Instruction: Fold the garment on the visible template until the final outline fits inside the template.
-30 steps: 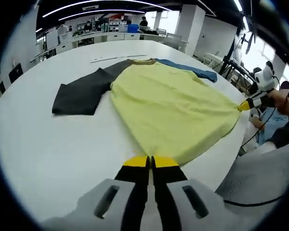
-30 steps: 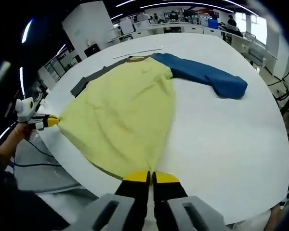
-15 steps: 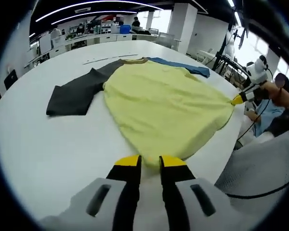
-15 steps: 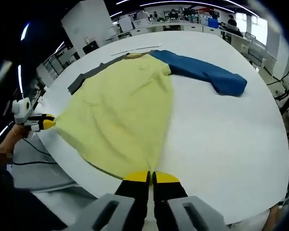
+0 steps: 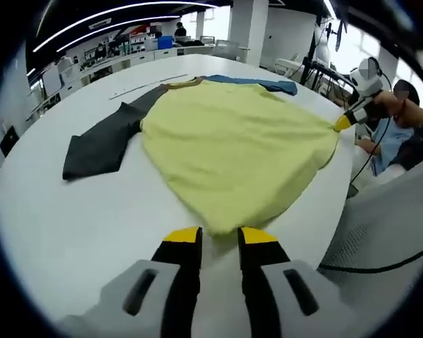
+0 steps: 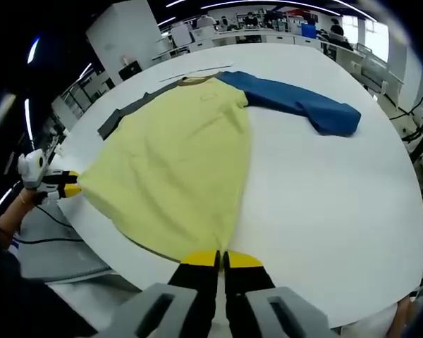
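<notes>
- The shirt (image 6: 176, 162) lay flat on the white surface (image 6: 324, 211), its yellow body spread wide with the hem along the near edge, the collar pointing toward the far side.
- Its gray sleeve (image 5: 99, 144) stretched out toward one side edge and its blue sleeve (image 6: 296, 105) toward the other, both flat and unfolded.
- I could not make out a template outline under the shirt; a thin pale strip lay beyond the collar near the far edge.
- Your left claw (image 5: 218, 236) was spread, its yellow tips just off the near corner of the hem and holding nothing.
- Your right claw (image 6: 221, 259) was pressed together on the other hem corner, pinching the shirt at the near edge.
- In my judgement you were at the laying-out step: the shirt looked smoothed and squared, and no fold had been made.
- The next move, as I read it, called for releasing the right corner, then taking a sleeve or a side edge and carrying it inward over the yellow body.
- That would need a low, clean pinch on a single layer, so the cloth beneath did not drag across the surface.
</notes>
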Available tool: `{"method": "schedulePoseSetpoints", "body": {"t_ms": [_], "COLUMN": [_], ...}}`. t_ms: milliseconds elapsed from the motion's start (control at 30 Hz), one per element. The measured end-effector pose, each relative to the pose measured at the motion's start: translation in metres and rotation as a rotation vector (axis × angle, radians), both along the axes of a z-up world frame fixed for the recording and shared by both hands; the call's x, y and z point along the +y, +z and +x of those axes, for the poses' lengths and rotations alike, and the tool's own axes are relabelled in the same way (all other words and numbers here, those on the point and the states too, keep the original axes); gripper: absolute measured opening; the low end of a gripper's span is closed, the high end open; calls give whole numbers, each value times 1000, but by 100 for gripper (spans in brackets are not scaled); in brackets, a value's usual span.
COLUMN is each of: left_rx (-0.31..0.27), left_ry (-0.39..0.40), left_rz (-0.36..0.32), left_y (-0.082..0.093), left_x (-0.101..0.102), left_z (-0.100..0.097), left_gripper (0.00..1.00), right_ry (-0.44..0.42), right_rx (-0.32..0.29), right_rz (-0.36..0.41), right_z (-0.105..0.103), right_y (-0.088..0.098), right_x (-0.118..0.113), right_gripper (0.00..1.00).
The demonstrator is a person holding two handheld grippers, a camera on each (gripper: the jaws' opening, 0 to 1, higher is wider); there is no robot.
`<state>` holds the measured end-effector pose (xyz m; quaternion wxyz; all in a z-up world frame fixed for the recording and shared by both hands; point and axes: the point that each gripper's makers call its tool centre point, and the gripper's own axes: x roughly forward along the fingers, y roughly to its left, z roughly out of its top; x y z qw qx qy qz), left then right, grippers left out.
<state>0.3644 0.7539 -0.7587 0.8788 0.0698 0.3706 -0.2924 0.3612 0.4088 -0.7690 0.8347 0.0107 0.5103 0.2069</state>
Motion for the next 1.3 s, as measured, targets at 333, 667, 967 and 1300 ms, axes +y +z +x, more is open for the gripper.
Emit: {"method": "schedulePoseSetpoints", "body": {"t_ms": [333, 667, 967, 1300], "left_rx": [-33, -47, -60, -39], "left_ry": [26, 63, 73, 69], "left_rz": [-40, -9, -16, -3], "left_y": [5, -6, 0, 11], "left_x": [-14, -27, -26, -19], "left_z": [23, 43, 49, 38], "left_gripper": [14, 10, 5, 0], "right_ry": [-8, -6, -27, -37], "right_rx": [12, 18, 19, 13], "right_rz": [1, -3, -4, 15], "right_z": [-1, 0, -2, -1], "right_y": [-3, -3, -5, -5], "right_x": [-1, -2, -7, -7], "right_gripper": [0, 0, 0, 0]}}
